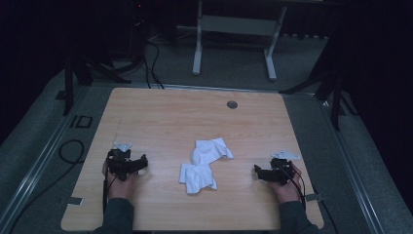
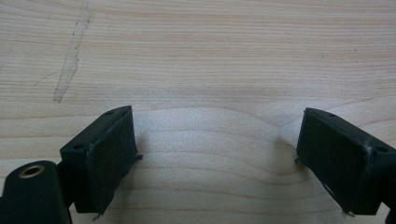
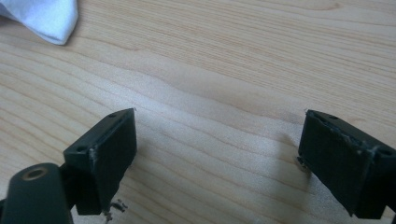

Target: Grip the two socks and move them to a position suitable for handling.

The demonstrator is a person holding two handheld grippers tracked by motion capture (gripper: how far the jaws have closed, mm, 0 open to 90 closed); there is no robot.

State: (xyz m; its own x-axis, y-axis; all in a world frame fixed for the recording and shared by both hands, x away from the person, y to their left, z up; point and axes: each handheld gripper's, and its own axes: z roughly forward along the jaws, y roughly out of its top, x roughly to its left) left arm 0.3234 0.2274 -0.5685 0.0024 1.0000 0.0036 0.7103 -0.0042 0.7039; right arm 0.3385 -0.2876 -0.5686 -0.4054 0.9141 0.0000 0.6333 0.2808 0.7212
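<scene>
A pale wooden table (image 1: 160, 117) with rounded corners and a small round grommet (image 1: 232, 104) near its far edge stands on grey carpet in a dim room, with the white legs of another desk (image 1: 197, 53) and dark cables (image 1: 152, 63) on the floor behind it. A crumpled white cloth (image 1: 204, 165) lies near the table's middle, between the left gripper (image 1: 141, 163) and the right gripper (image 1: 258, 171), well apart from both. Each gripper rests low over bare wood in a person's hand, its jaws spread wide with nothing between them, and a corner of the cloth shows at the top left of the right gripper view.
</scene>
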